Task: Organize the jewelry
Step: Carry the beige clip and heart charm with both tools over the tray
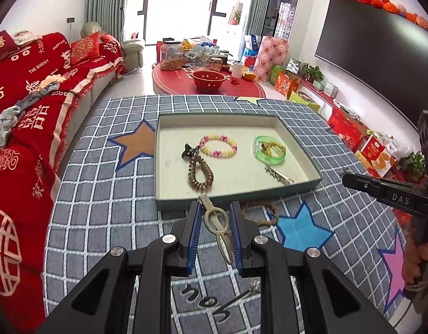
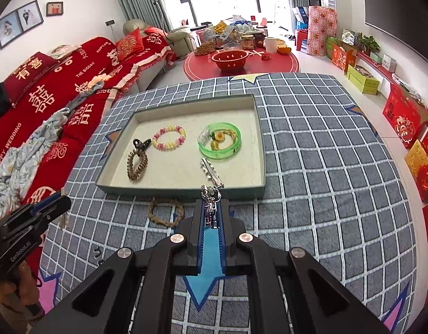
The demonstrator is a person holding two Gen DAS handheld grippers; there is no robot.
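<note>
A shallow tray [image 1: 314,176] [image 2: 262,150] on the checked cloth holds a pink-yellow bead bracelet [image 1: 218,145] [image 2: 169,137], a green bangle [image 1: 269,150] [image 2: 219,140], a brown coil tie [image 1: 200,175] [image 2: 136,165], a black claw clip [image 1: 189,150] [image 2: 141,144] and a silver clip [image 1: 278,174] [image 2: 211,171]. My left gripper [image 1: 214,208] is open around a beige hair clip [image 1: 218,228] lying between its fingers. My right gripper [image 2: 211,204] is shut on a silver rhinestone clip [image 2: 211,200] just before the tray's near wall; it shows at the right in the left wrist view [image 1: 346,174].
A woven rope bracelet [image 1: 262,211] [image 2: 165,211] lies on the cloth by the tray's near wall. A hairpin [image 1: 242,295] and dark clips [image 1: 202,300] lie near me. A red sofa [image 1: 33,97] stands left, a red round table [image 1: 208,80] beyond.
</note>
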